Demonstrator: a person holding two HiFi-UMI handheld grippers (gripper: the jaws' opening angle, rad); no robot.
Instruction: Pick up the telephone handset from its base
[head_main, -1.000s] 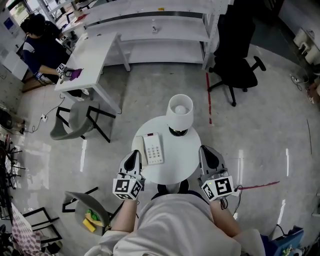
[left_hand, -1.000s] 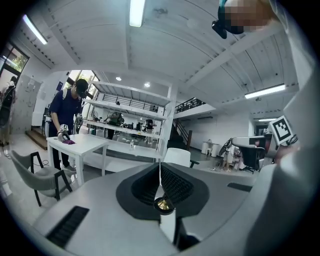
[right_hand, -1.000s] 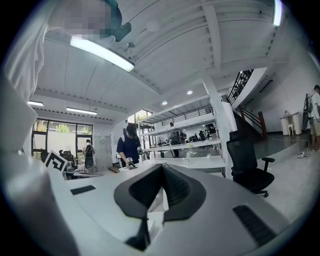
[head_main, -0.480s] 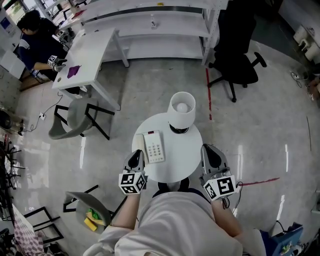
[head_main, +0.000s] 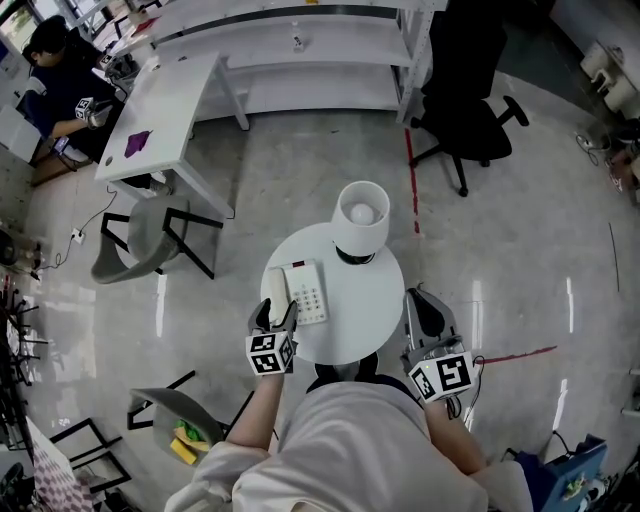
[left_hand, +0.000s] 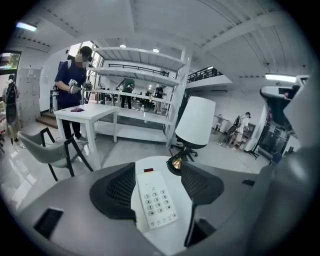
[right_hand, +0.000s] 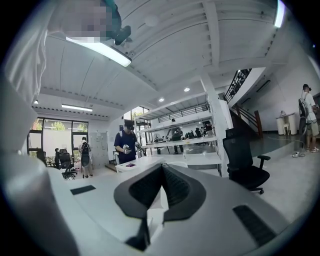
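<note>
Closest in, the left gripper (head_main: 275, 316) tilts down over the near edge of the round white table (head_main: 372, 312). Its jaws have just sprung wide apart and grip nothing; the telephone (head_main: 303, 292) lies framed between them, pads clear of it. The right gripper (head_main: 424, 306) hangs at the table's right edge, jaws pressed together and empty. The handset (head_main: 277, 290) sits on the left side of its base, beside the keypad. Behind the phone stands a white-shaded lamp (head_main: 361, 214). Farther off are a black office chair (head_main: 468, 132) and a white desk (head_main: 168, 112).
</note>
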